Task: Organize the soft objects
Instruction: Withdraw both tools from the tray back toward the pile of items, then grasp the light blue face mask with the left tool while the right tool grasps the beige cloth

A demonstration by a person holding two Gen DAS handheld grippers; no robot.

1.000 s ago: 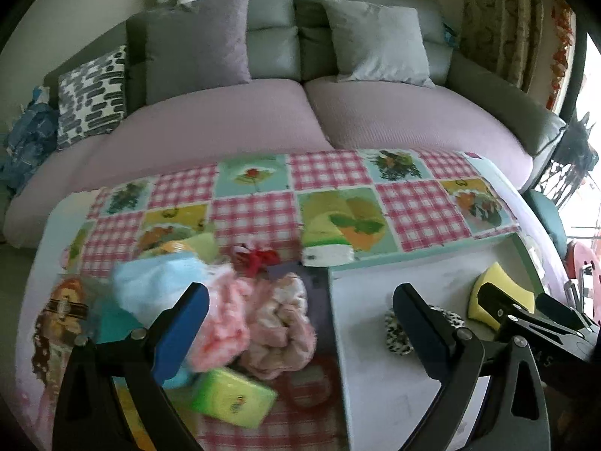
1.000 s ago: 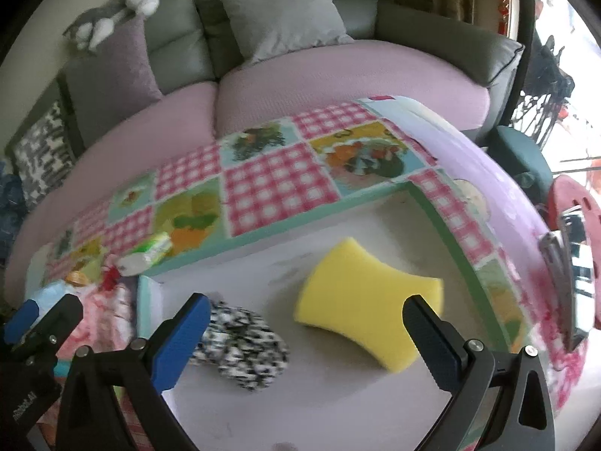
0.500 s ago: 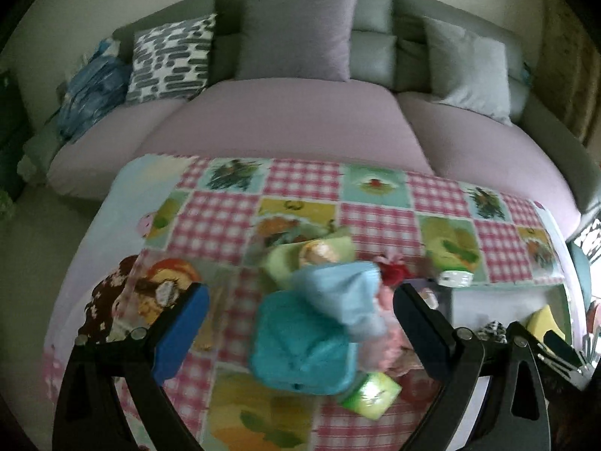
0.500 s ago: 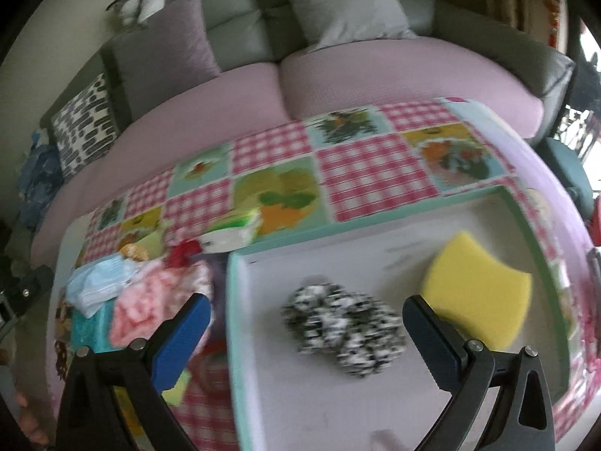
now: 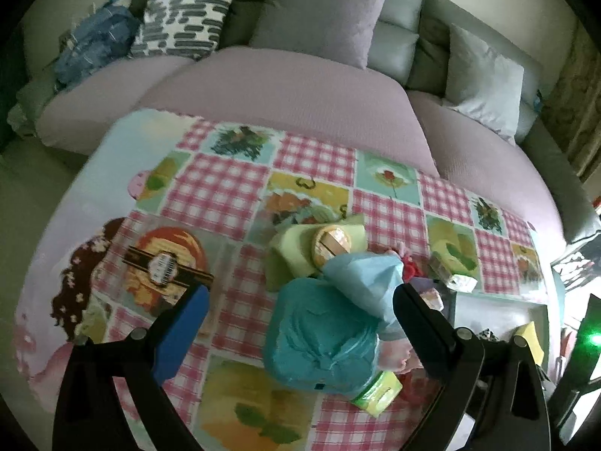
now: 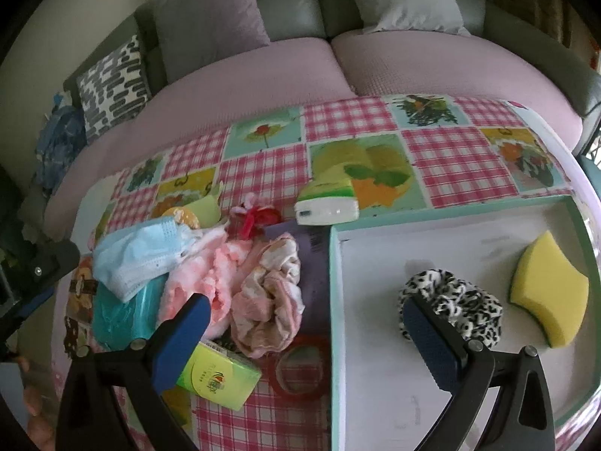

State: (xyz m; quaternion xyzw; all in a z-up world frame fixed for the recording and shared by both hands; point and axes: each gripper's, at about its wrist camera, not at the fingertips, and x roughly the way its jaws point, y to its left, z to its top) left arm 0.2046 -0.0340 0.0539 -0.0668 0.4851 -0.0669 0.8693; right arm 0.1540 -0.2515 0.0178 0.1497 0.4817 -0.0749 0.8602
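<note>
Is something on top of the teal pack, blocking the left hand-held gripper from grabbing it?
Yes. A blue mask lies over the far edge of the teal pack; the near part is bare before the open left hand-held gripper.

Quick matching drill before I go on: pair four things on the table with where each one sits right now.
Things:
1. yellow sponge
2. face mask
3. leopard scrunchie
4. green tissue pack

Places:
A. on top of the pile, over the teal pack
B. on the tablecloth, near edge of the pile
C. in the tray, far right
D. in the tray, middle

Pairs: 1-C, 2-A, 3-D, 4-B
</note>
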